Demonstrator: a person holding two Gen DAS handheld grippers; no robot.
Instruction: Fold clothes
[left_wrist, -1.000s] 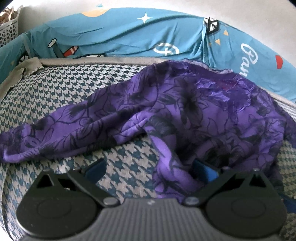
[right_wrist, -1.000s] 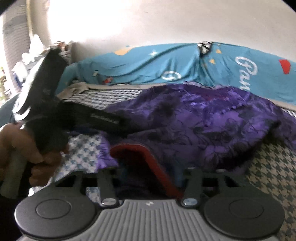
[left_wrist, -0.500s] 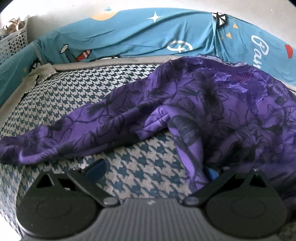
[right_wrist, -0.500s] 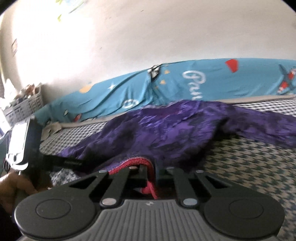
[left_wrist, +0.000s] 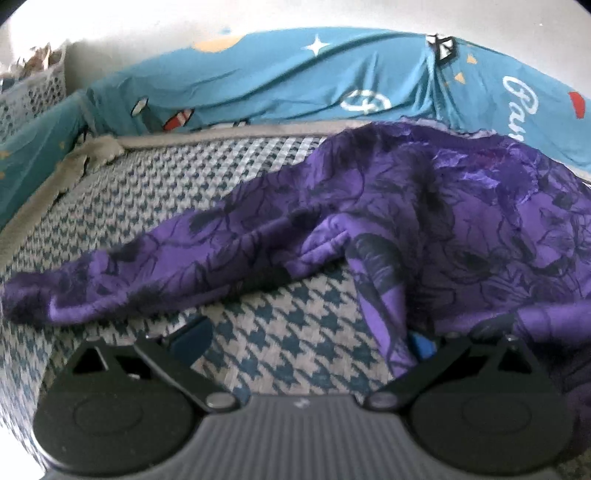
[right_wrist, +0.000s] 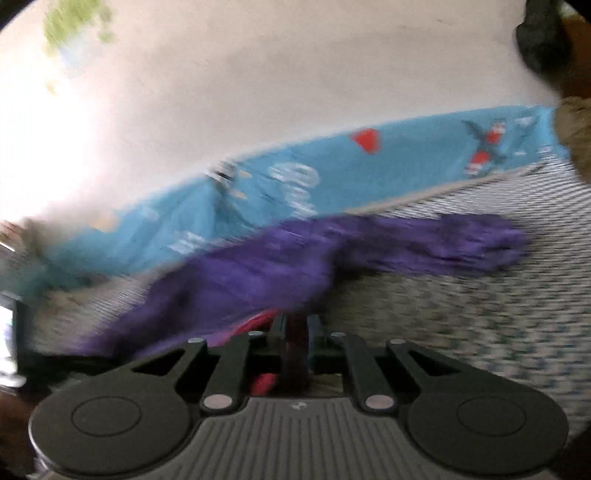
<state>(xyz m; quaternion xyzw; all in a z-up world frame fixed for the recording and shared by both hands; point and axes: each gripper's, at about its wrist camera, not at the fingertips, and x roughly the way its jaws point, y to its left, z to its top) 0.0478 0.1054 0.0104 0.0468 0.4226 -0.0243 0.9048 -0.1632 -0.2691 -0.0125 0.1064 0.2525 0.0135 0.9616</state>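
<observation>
A: How far along is the folding?

B: The shirt (left_wrist: 424, 221) is lying rumpled across the bed (left_wrist: 184, 177), sleeves trailing toward both side edges; no neat fold is showing.

A: And the tools?

B: The left hand-held gripper (left_wrist: 306, 343) is gaping wide by the hem. The right hand-held gripper (right_wrist: 295, 332) is pinching the shirt's red-lined edge, now swinging rightward since a moment ago.

place: home bedroom | evidence: houndstooth mattress (left_wrist: 147, 192), cartoon-print bumper (left_wrist: 280, 81), plain wall (right_wrist: 295, 74)
</observation>
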